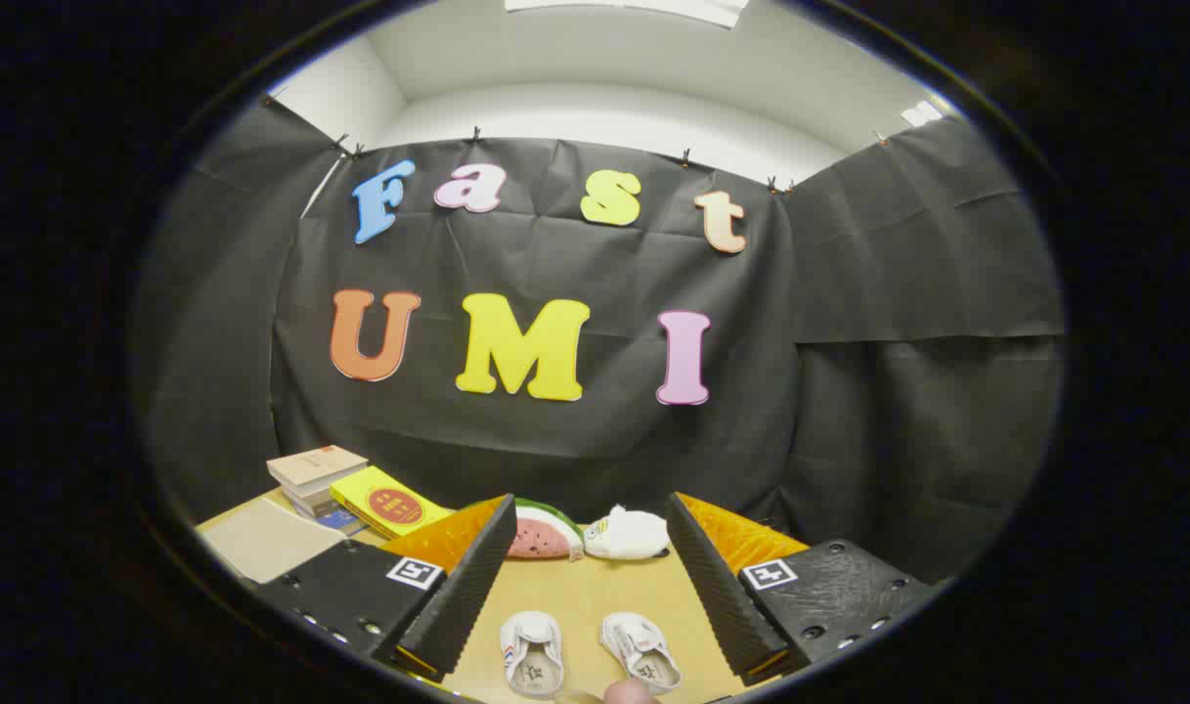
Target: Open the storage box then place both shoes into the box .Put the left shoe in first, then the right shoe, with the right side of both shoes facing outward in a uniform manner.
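Two small white shoes lying side by side on the wooden tabletop [595,601], low between the gripper's fingers and touching neither: left-hand shoe [532,665] with its opening facing up, right-hand shoe [641,653] angled slightly away from it, a narrow strip of table separating the pair. Which of them is the left shoe, not possible to tell. Gripper [593,587] hanging released, fingers spread wide apart, grasping nothing, one finger flanking each side of the shoes. Rounded pinkish shape, possibly a fingertip [629,692], showing just below the right-hand shoe. Watermelon-slice plush [546,533] resting near the far edge of the table, beyond the fingers. White plush toy [629,533] lying just beside the watermelon slice, apparently touching it. Yellow book [389,501] sitting toward the far left corner of the table, overlapping a blue item beneath. Stack of pale-covered books [313,477] standing just behind the yellow book at that same corner. Beige flat sheet or pad [262,540] lying along the left edge, nearer than the books.
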{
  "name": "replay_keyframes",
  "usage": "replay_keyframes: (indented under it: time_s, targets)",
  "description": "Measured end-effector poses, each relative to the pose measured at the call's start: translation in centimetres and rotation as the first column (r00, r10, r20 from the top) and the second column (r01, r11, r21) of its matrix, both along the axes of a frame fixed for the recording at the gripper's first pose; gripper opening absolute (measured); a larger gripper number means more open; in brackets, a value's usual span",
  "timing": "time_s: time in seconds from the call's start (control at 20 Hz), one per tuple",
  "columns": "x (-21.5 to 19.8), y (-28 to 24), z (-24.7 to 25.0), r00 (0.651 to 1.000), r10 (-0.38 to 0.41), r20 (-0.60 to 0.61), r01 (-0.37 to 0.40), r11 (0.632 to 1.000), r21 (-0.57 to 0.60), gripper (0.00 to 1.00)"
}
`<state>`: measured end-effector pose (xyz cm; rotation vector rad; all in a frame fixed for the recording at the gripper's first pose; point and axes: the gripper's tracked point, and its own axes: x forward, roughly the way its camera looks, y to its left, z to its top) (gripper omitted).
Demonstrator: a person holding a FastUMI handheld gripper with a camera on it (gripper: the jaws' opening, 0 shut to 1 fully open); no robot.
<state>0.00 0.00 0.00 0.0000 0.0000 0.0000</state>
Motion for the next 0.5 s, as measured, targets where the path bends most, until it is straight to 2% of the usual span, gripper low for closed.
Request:
replay_keyframes:
  time_s: [0.5]
  targets:
    - [0.7, 3.1, 1.1, 0.997, 0.072, 0.013, -0.073, 0.997, 0.010, 0.95]
